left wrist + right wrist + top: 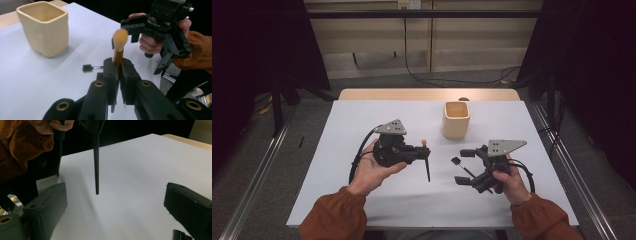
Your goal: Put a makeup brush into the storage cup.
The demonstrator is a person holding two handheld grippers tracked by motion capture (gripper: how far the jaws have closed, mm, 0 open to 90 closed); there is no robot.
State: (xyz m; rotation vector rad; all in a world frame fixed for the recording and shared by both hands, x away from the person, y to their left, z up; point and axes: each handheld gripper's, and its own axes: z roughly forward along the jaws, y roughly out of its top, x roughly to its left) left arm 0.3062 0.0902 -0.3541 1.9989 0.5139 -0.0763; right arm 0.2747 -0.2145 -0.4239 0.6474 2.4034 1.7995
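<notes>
Left gripper (pixel 424 151), jaws clamped on a makeup brush (pixel 119 47): tan bristle head up, dark handle hanging toward the white table (pixel 377 195) without touching it. Right gripper (pixel 467 166), jaws spread wide, nothing between them, held just above a second, small black brush (pixel 460 165) lying on the table. A cream cup (pixel 456 120) stands upright beyond both grippers.
</notes>
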